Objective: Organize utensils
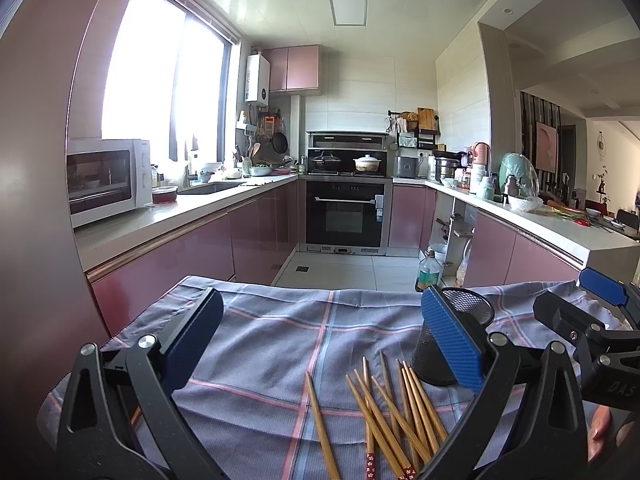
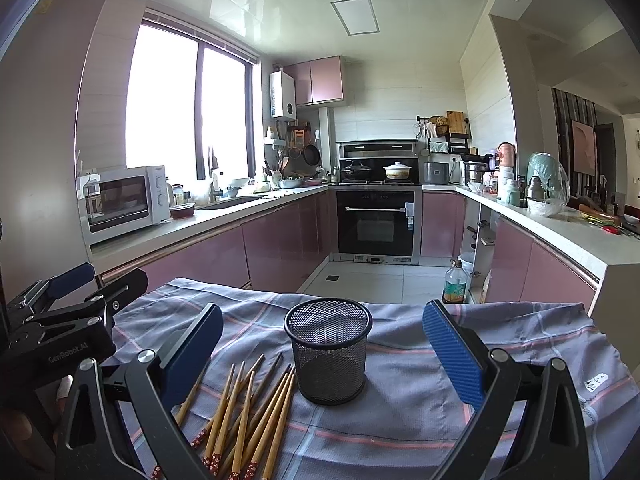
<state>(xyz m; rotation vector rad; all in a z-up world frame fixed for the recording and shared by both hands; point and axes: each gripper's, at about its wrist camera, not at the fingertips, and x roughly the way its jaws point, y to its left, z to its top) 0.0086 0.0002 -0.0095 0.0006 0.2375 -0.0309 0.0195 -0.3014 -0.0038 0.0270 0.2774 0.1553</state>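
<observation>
Left gripper (image 1: 322, 342) level over grey plaid cloth (image 1: 264, 344), fingers spread wide, empty. Right gripper (image 2: 322, 350) same pose, spread wide, empty. Black mesh cylindrical cup (image 2: 328, 354) upright between right fingers at 12 o'clock. Loose bamboo chopsticks with red patterned ends (image 2: 248, 412) at 7 o'clock of cup, just beside it.

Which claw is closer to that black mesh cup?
Right. The round black wire-mesh cup sits centred between the right claw's fingers; the left claw has it off by its right finger.
</observation>
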